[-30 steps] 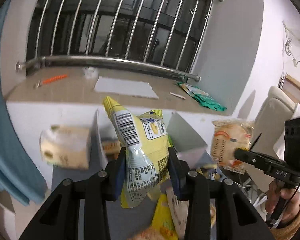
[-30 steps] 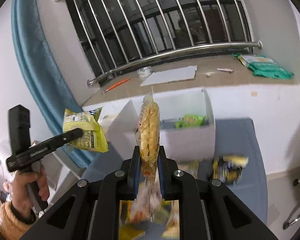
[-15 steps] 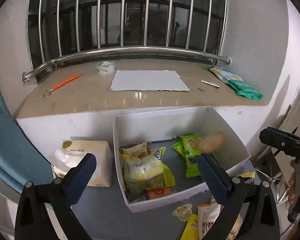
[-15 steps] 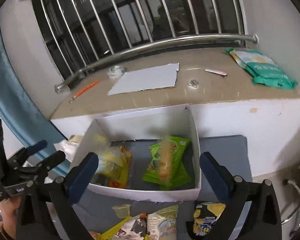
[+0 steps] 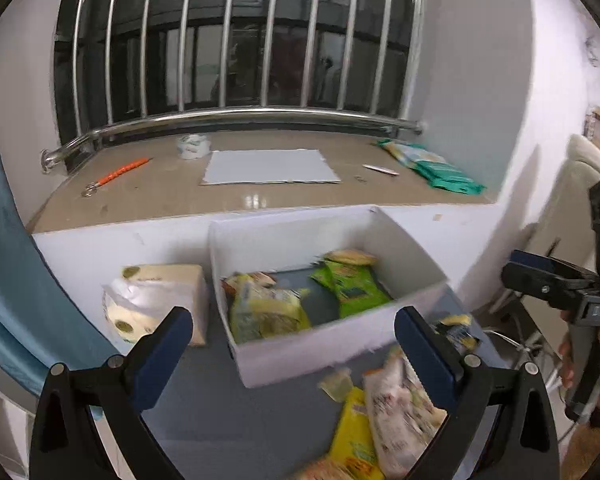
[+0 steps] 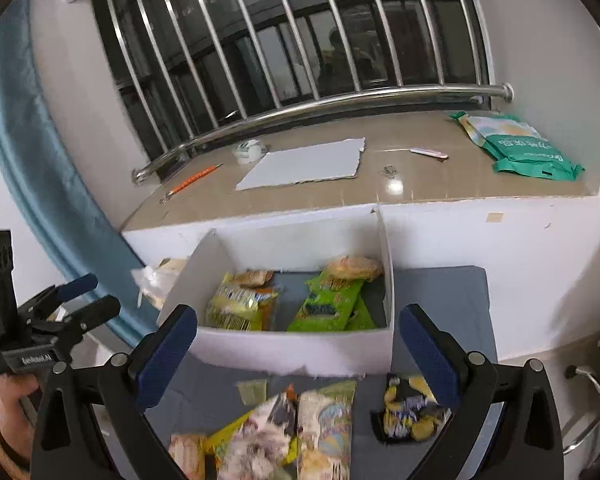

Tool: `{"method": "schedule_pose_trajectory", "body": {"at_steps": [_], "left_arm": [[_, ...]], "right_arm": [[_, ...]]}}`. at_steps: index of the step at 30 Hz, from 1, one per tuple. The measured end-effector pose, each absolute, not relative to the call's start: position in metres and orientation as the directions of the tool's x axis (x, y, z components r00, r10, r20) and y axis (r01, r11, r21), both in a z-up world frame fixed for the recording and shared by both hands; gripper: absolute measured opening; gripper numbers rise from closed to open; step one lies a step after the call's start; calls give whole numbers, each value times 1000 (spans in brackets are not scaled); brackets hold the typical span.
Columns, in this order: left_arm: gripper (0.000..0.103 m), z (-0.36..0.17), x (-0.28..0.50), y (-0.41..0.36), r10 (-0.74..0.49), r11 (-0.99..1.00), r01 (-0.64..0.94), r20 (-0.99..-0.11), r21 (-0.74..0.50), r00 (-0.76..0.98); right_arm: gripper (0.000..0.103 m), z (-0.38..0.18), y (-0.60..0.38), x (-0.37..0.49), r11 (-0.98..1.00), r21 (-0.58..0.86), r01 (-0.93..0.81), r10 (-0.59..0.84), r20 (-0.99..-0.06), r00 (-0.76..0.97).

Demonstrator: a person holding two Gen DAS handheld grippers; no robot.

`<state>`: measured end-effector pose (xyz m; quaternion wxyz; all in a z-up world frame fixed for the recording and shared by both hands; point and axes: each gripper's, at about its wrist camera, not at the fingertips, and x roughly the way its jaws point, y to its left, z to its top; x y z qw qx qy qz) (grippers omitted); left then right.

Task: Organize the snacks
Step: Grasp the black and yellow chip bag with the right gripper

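Observation:
A white open box [image 5: 332,344] [image 6: 284,350] stands on the grey table against the white ledge. It holds a yellow chip bag [image 5: 260,312] [image 6: 240,304], green packets [image 5: 348,284] [image 6: 328,304] and a pale cracker pack [image 6: 354,267]. My left gripper [image 5: 292,344] is open and empty, in front of the box. My right gripper [image 6: 298,342] is open and empty, above the box's front wall. Loose snack bags [image 5: 384,412] [image 6: 296,428] lie on the table in front of the box. A black and yellow packet [image 6: 412,408] lies by the right finger.
A tissue pack [image 5: 156,300] sits left of the box. The window ledge behind holds a grey sheet [image 5: 268,166], an orange tool [image 5: 120,170] and a green bag [image 6: 516,146]. A blue curtain [image 6: 40,160] hangs at the left. Window bars rise behind.
One second ago each gripper was shut on a snack bag. Both opened and dropped the bags into the box. Both grippers have since drawn back and stay open.

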<state>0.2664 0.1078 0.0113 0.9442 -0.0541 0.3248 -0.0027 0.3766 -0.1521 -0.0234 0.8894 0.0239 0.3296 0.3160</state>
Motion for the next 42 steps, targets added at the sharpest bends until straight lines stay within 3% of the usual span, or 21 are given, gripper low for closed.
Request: {"method": "schedule_pose_trajectory", "body": {"at_steps": [12, 18, 36, 38, 39, 42], "left_arm": [[103, -28, 160, 71, -142, 989, 95, -600, -110, 787], [103, -55, 140, 65, -162, 986, 99, -621, -135, 767], [103, -94, 128, 84, -117, 991, 33, -698, -133, 707], [103, -98, 128, 84, -117, 991, 35, -703, -130, 701], [103, -99, 128, 84, -119, 991, 40, -705, -128, 699], [103, -107, 130, 82, -122, 992, 66, -722, -105, 682]], "right_arm": [[103, -81, -224, 298, 865, 160, -476, 473, -580, 664], [103, -127, -247, 315, 859, 308, -408, 505, -637, 583], [103, -200, -230, 434, 834, 514, -202, 549, -733, 401], [78, -203, -227, 436, 833, 511, -210, 550, -731, 403], [52, -203, -227, 436, 833, 512, -209, 551, -731, 403], [51, -194, -230, 426, 794, 551, -259, 606, -677, 418]]}}
